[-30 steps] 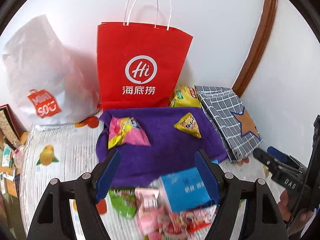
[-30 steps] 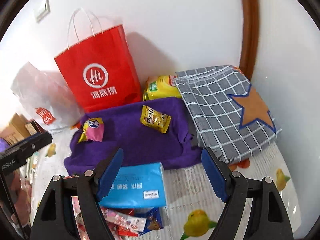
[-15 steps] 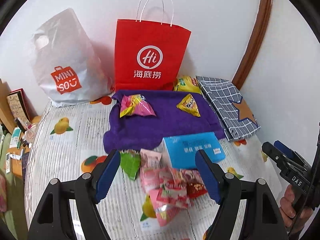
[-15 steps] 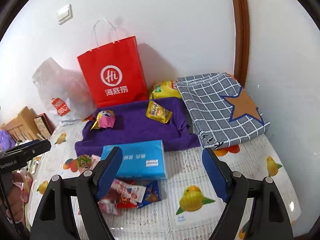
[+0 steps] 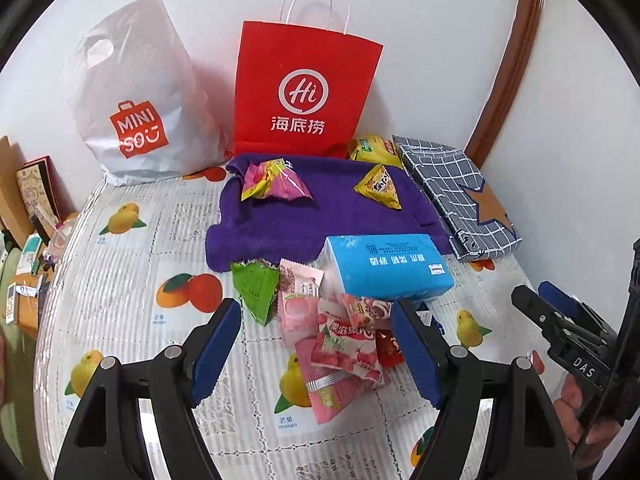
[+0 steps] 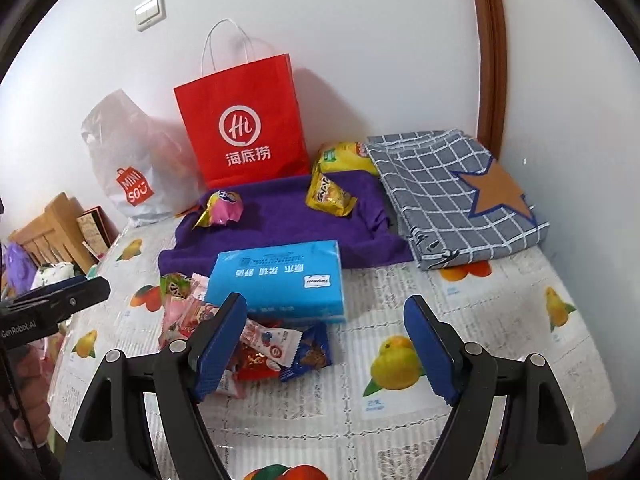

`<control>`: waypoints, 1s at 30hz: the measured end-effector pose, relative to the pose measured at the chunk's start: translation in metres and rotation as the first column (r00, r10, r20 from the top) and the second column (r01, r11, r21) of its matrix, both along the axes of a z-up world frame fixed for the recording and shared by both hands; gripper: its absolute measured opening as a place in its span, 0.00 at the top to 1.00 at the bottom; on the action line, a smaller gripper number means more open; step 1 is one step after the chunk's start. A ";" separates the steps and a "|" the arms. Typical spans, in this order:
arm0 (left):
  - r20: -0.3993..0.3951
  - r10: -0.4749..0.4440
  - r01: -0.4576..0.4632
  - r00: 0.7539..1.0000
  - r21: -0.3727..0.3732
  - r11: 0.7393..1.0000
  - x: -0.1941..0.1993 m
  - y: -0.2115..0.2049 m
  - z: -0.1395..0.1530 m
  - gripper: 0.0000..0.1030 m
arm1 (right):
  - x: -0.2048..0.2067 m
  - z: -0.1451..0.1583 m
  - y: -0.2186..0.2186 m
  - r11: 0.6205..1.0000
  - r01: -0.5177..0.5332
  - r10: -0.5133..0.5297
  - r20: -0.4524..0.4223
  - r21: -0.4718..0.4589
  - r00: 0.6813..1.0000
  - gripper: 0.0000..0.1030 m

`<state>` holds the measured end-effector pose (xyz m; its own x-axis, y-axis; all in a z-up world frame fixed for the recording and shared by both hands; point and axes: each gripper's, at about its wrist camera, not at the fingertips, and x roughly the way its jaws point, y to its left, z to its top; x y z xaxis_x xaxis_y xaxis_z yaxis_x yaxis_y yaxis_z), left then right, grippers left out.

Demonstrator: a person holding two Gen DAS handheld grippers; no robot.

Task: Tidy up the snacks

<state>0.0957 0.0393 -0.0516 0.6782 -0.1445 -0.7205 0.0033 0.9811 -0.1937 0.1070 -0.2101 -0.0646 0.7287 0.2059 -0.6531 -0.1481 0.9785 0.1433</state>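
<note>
Snacks [image 5: 340, 332] lie below both raised, spread-open tools [image 5: 316, 344] [image 6: 324, 340]

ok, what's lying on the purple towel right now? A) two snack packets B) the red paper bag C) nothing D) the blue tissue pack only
A: a pink-and-yellow packet and a yellow packet lie apart on the purple towel.

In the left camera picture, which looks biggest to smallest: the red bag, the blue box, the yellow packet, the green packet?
1. Red bag, biggest though farthest back.
2. Blue box.
3. Green packet and yellow packet look about alike; the green one is nearer, so I won't rank them.
</note>
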 end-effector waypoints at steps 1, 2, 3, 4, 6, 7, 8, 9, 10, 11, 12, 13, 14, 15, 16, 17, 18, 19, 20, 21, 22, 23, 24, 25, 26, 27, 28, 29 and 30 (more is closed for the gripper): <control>0.000 -0.003 0.003 1.000 -0.002 1.000 -0.001 0.000 -0.002 0.28 | 0.000 -0.003 0.000 1.000 -0.001 0.001 -0.001 -0.001 1.000 0.21; -0.001 -0.008 0.008 1.000 -0.001 1.000 -0.002 -0.001 -0.005 0.28 | 0.000 -0.006 0.001 1.000 -0.004 0.004 -0.005 -0.001 1.000 0.21; -0.002 -0.010 0.010 1.000 0.001 1.000 -0.002 -0.002 -0.006 0.28 | -0.001 -0.009 0.002 1.000 -0.006 0.006 -0.008 0.001 1.000 0.21; -0.005 -0.013 0.013 1.000 0.004 1.000 -0.002 -0.003 -0.009 0.28 | -0.001 -0.011 0.002 1.000 -0.008 0.008 -0.012 0.000 1.000 0.21; -0.012 -0.017 0.017 1.000 0.004 1.000 -0.002 -0.004 -0.012 0.28 | -0.001 -0.017 0.003 1.000 -0.005 0.005 -0.018 -0.015 1.000 0.21; -0.016 -0.018 0.018 1.000 0.003 1.000 -0.001 -0.004 -0.014 0.28 | -0.001 -0.019 0.003 1.000 -0.001 0.000 -0.019 -0.026 1.000 0.21; -0.020 -0.018 0.018 1.000 0.000 1.000 0.000 -0.004 -0.016 0.28 | -0.001 -0.022 0.004 0.999 0.000 -0.001 -0.020 -0.037 1.000 0.21; -0.023 -0.018 0.018 1.000 -0.004 1.000 0.000 -0.003 -0.017 0.28 | 0.000 -0.023 0.004 0.999 0.000 -0.001 -0.022 -0.044 1.000 0.21; -0.027 -0.018 0.017 0.999 -0.011 1.000 0.001 -0.002 -0.018 0.28 | 0.000 -0.025 0.005 0.999 -0.002 0.001 -0.025 -0.049 1.000 0.21; -0.030 -0.017 0.016 0.999 -0.016 1.000 0.002 -0.001 -0.019 0.28 | 0.001 -0.027 0.005 0.999 -0.005 0.003 -0.028 -0.051 1.000 0.21; -0.032 -0.016 0.016 0.999 -0.018 1.000 0.002 -0.001 -0.020 0.28 | 0.002 -0.028 0.005 0.999 -0.007 0.005 -0.031 -0.052 1.000 0.21; -0.032 -0.016 0.016 0.999 -0.017 1.000 0.003 -0.001 -0.021 0.28 | 0.002 -0.030 0.005 0.999 -0.009 0.007 -0.034 -0.054 0.999 0.21; -0.033 -0.018 0.017 0.999 -0.014 1.000 0.003 -0.001 -0.023 0.28 | 0.003 -0.031 0.005 0.998 -0.009 0.007 -0.037 -0.057 0.999 0.21; -0.035 -0.020 0.019 0.999 -0.013 1.000 0.003 -0.001 -0.024 0.28 | 0.004 -0.033 0.005 0.998 -0.009 0.007 -0.039 -0.060 0.999 0.21; -0.036 -0.020 0.020 0.999 -0.012 1.000 0.003 -0.002 -0.025 0.28 | 0.004 -0.035 0.005 0.998 -0.010 0.007 -0.042 -0.063 0.999 0.21; -0.040 -0.023 0.023 0.999 -0.010 1.000 0.003 -0.003 -0.026 0.28 | 0.005 -0.037 0.006 0.998 -0.012 0.009 -0.045 -0.066 0.999 0.21; -0.041 -0.025 0.025 0.999 -0.007 1.000 0.003 -0.003 -0.027 0.28 | 0.006 -0.039 0.007 0.997 -0.014 0.011 -0.049 -0.069 0.999 0.21; -0.041 -0.026 0.026 0.999 -0.003 1.000 0.002 -0.003 -0.028 0.28 | 0.007 -0.042 0.008 0.997 -0.016 0.012 -0.054 -0.075 0.998 0.21; -0.040 -0.026 0.026 0.999 0.004 1.000 0.002 -0.004 -0.028 0.28 | 0.007 -0.043 0.008 0.997 -0.015 0.011 -0.055 -0.081 0.998 0.21; -0.040 -0.024 0.024 0.999 0.007 1.000 0.001 -0.004 -0.029 0.28 | 0.008 -0.044 0.009 0.996 -0.014 0.010 -0.055 -0.086 0.998 0.21; -0.042 -0.022 0.022 0.999 0.011 1.000 0.001 -0.004 -0.029 0.28 | 0.008 -0.045 0.009 0.996 -0.016 0.011 -0.054 -0.092 0.998 0.21; -0.043 -0.019 0.020 0.999 0.013 1.000 0.002 -0.003 -0.030 0.28 | 0.009 -0.046 0.010 0.996 -0.018 0.013 -0.055 -0.092 0.998 0.21; -0.045 -0.017 0.017 0.999 0.013 1.000 0.002 -0.002 -0.030 0.28 | 0.009 -0.046 0.010 0.996 -0.021 0.016 -0.056 -0.091 0.998 0.21; -0.048 -0.012 0.013 0.999 0.012 1.000 0.003 -0.001 -0.031 0.28 | 0.009 -0.047 0.010 0.996 -0.023 0.018 -0.058 -0.090 0.998 0.21; -0.049 -0.008 0.009 0.999 0.011 1.000 0.003 0.000 -0.031 0.28 | 0.009 -0.048 0.009 0.996 -0.024 0.019 -0.058 -0.089 0.998 0.21; -0.050 -0.005 0.005 0.999 0.011 1.000 0.004 0.001 -0.032 0.28 | 0.009 -0.048 0.009 0.996 -0.024 0.019 -0.059 -0.088 0.998 0.21; -0.050 0.000 0.001 0.999 0.009 1.000 0.004 0.003 -0.032 0.28 | 0.010 -0.049 0.008 0.996 -0.024 0.019 -0.062 -0.086 0.998 0.21; -0.051 0.004 -0.004 0.999 0.007 1.000 0.004 0.005 -0.033 0.28 | 0.011 -0.051 0.008 0.996 -0.024 0.019 -0.066 -0.085 0.998 0.21; -0.055 0.010 -0.010 0.998 0.003 1.000 0.005 0.007 -0.034 0.28 | 0.012 -0.051 0.008 0.996 -0.023 0.018 -0.068 -0.084 0.998 0.21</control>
<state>0.1003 0.0465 -0.0860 0.6392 -0.1359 -0.7569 -0.0173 0.9815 -0.1909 0.1187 -0.2021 -0.1158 0.6787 0.1618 -0.7164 -0.1610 0.9845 0.0699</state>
